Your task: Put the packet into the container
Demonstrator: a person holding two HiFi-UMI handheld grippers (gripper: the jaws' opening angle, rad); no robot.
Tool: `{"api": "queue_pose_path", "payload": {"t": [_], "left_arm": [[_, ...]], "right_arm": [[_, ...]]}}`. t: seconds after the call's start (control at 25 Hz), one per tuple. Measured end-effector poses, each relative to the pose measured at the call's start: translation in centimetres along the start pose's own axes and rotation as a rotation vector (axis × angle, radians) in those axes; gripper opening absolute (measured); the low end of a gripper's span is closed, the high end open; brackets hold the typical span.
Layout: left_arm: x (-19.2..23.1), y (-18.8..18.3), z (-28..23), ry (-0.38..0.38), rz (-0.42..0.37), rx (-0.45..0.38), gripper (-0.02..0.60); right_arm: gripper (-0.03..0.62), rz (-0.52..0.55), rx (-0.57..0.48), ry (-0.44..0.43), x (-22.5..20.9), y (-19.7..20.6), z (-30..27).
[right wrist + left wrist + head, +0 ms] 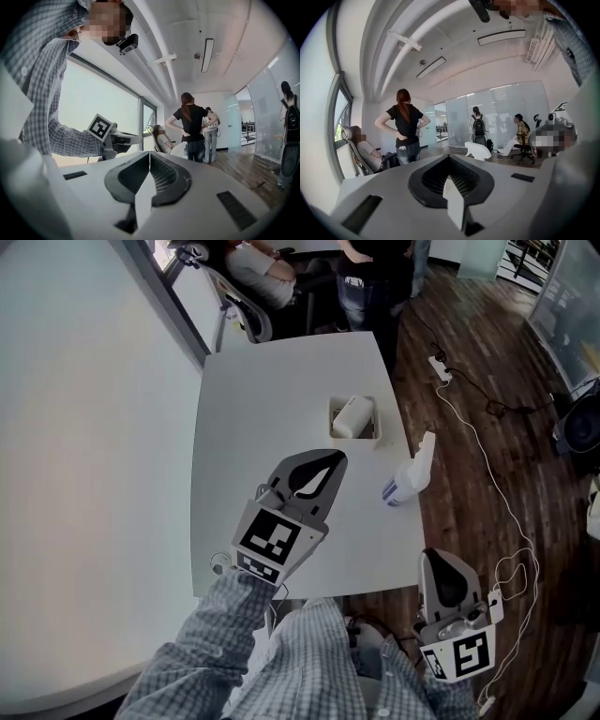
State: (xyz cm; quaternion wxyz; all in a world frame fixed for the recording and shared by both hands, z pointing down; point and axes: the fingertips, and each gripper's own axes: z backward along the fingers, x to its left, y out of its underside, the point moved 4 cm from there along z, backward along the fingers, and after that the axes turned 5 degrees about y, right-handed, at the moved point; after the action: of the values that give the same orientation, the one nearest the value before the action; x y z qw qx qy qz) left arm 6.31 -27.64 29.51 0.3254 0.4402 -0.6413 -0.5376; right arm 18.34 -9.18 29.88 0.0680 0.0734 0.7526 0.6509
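Observation:
A small white container (pixel 332 421) stands on the white table (pixel 272 399) near its right edge. A white packet (pixel 352 416) lies inside it. My left gripper (pixel 335 457) hovers over the table just short of the container, a little to its left, jaws shut with nothing between them. Its own view looks level across the room past the closed tips of the left gripper (pixel 449 157). My right gripper (pixel 437 555) is held low at the right, off the table over the floor, also shut and empty. In its own view the right gripper (pixel 149 153) points at the room.
A spray bottle (pixel 412 474) lies on the table's right edge, close to the container. Beyond the far edge are an office chair (pixel 240 307) with a seated person and a standing person (pixel 373 277). A power strip (pixel 440 367) and cable lie on the wooden floor.

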Motion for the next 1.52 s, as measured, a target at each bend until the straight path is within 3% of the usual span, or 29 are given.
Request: {"api": "queue_pose_path", "payload": {"t": [0.64,1.04,1.52], "left_arm": [[-7.3,-1.1,6.7,-0.015,-0.041,-0.032,0.008],[-8.6,1.0,10.1,-0.070,-0.026,-0.003,0.008],[-10.0,1.6,11.3,-0.031,-0.002,-0.005,0.008]], "right_arm": [[0.015,0.059,-0.095,-0.094,2.2,-2.6,1.0],[0.014,0.084,-0.110,-0.148,3.5,-2.7,0.6],[0.014,0.086,-0.104,-0.198,5.3,-2.7,-0.1]]}}
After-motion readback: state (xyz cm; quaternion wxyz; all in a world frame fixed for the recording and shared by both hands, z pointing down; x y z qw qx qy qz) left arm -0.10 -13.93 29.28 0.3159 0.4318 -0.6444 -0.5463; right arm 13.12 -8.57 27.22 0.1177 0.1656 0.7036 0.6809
